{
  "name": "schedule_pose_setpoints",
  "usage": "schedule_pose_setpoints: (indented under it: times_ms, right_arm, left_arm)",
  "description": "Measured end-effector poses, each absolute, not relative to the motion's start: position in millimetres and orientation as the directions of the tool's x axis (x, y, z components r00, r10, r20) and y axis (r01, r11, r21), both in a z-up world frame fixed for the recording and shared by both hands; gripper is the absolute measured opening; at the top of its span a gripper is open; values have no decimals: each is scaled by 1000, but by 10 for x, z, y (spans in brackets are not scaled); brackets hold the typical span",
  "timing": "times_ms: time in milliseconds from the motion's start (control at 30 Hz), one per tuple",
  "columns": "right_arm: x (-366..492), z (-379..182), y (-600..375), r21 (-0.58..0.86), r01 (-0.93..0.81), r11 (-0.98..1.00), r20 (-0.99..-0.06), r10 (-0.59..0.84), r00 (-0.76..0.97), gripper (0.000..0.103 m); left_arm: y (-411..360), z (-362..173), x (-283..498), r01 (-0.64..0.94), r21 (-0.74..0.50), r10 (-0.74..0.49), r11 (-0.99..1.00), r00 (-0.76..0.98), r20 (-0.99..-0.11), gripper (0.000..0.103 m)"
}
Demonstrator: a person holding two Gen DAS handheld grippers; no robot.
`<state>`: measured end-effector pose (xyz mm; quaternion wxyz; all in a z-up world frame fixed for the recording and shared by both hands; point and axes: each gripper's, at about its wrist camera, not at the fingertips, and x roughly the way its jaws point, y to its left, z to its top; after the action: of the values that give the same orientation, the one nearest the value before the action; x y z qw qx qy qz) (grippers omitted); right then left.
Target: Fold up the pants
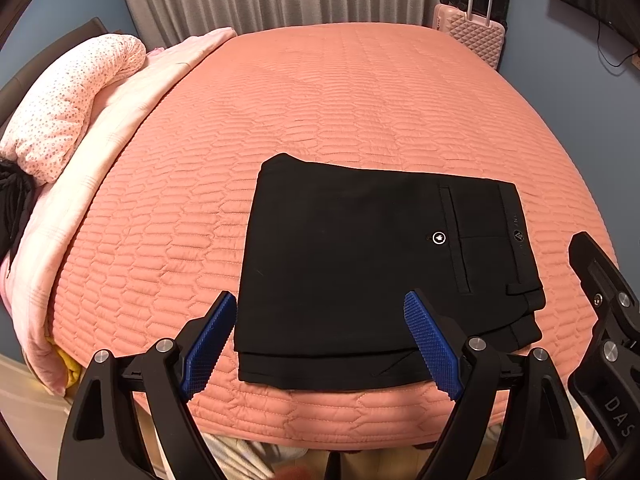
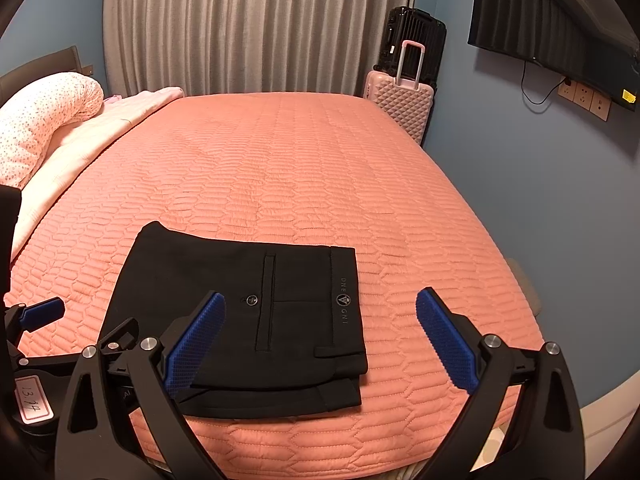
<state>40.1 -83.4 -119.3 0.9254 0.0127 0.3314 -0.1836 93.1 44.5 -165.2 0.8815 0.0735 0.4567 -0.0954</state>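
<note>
Pants (image 1: 360,264) crosswise, waistband rightward

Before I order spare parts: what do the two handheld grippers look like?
Both the left gripper and right gripper have black plastic frames with silver bolts and fingers faced with blue, knurled pads. The left gripper carries a white label handwritten "13.14".

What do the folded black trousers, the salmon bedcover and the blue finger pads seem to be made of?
Folded black trousers: smooth matte woven cloth, probably a suit-type fabric, with crisp flat edges.
Salmon bedcover: quilted textile, stitched into padded elongated cells.
Blue finger pads: likely rubber or soft plastic, with a fine knurled grid; the fingers behind look like hard black plastic.
</note>
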Motion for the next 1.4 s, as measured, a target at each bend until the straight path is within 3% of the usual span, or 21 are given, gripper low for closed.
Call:
schedule_pose_setpoints:
  times_ms: [300,1400]
  right_arm:
    - [399,-1187,-839,-99,350,931,-619,-333,711,95]
    - [379,-1192,-903,-96,369,924,-620,-346,704,95]
  left_arm:
    - [429,-1614,902,193,116,-27,974,612,-791,84]
    - [376,-1655,885,258,63,-102,964,578,-809,83]
